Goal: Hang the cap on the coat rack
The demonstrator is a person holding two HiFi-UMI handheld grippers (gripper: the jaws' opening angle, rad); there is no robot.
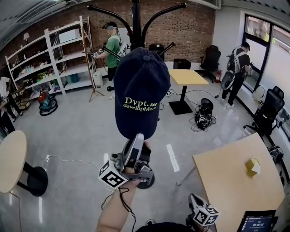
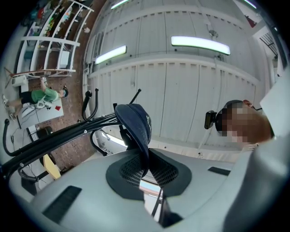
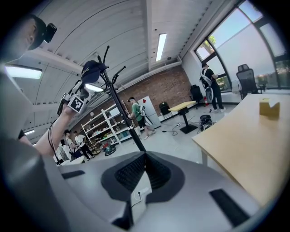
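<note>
A grey polished floor (image 1: 77,131) fills the room, closed at 12 o'clock by a brick wall (image 1: 190,27), with white shelving (image 1: 59,54) at 10. A pale wooden table (image 1: 226,181) sits at 4. The black coat rack (image 1: 136,22) stands at 12, and the navy cap (image 1: 140,90) is held high before its arms. The left gripper (image 1: 138,137) pinches the cap's brim. The right gripper (image 1: 194,198), at 5, is closed on nothing. A yellow block (image 1: 253,166) lies on the table.

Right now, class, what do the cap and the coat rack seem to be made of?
The cap looks like matte navy woven cloth, probably cotton: it shows seams and embroidered-looking white lettering. The coat rack seems black-painted metal, slightly glossy: its thin curved arms catch highlights.
</note>
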